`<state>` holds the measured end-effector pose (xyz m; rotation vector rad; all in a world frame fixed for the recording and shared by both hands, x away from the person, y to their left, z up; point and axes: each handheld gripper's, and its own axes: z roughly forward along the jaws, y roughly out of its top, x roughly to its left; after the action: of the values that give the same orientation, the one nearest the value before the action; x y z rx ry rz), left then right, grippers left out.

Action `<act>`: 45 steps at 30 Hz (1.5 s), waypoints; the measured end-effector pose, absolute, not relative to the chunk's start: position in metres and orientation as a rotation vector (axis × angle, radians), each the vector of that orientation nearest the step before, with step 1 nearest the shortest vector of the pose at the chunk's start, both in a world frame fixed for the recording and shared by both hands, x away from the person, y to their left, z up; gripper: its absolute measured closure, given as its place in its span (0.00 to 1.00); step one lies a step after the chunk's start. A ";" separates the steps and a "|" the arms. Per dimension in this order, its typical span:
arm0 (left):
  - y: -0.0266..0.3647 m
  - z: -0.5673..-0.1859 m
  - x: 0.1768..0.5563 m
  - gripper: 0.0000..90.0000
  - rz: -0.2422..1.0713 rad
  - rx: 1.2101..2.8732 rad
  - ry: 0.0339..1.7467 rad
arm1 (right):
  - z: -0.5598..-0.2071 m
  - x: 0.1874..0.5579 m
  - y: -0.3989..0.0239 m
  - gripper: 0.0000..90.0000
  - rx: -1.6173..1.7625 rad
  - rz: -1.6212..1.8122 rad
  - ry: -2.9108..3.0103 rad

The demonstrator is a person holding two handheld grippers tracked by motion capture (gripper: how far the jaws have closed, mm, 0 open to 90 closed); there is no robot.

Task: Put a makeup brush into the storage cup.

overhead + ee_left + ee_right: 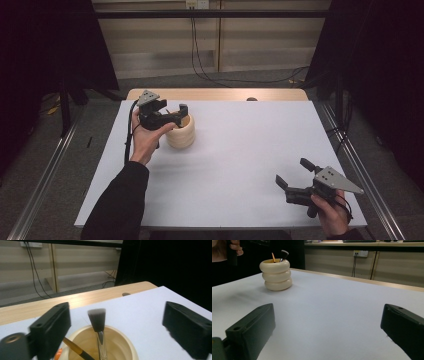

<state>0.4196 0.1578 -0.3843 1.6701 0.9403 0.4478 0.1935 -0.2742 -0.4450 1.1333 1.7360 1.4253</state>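
1. Cream ribbed holder point(180, 132), shaped like three stacked rings, stands upright on the white table point(240, 165), toward its far left.
2. Left gripper point(176, 114) sits just above the holder's rim, held in the left hand point(148, 137); jaws spread wide, pressing on nothing.
3. Left gripper view: a makeup brush point(98, 323) with a dark, flat-cut head stands upright in the holder point(125, 345), its head midway between the jaws and clear of both. A second brush with an orange handle point(75, 348) leans against the inner wall.
4. Right gripper point(295, 176) lies near the table's near right corner, well apart from the holder, in the right hand point(331, 212).
5. Right gripper view: jaws wide, only bare table point(332, 315) between them; the holder point(276, 275) shows far off.
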 end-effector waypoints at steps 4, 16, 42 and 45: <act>0.158 -0.385 0.420 0.02 0.447 1.653 0.953 | -0.445 0.194 -0.275 0.00 1.134 1.427 1.735; 0.161 -0.383 0.418 0.02 0.457 1.689 0.930 | -0.446 0.195 -0.280 0.00 1.156 1.428 1.723; 0.184 -0.379 0.373 0.02 0.481 1.681 0.934 | -0.445 0.195 -0.279 0.00 1.179 1.432 1.710; 0.188 -0.382 0.368 0.02 0.474 1.678 0.935 | -0.445 0.196 -0.280 0.00 1.183 1.430 1.708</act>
<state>0.3682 0.1879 -0.3819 1.6778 0.9348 0.4738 0.1961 -0.2796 -0.4448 1.1834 1.7082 1.4299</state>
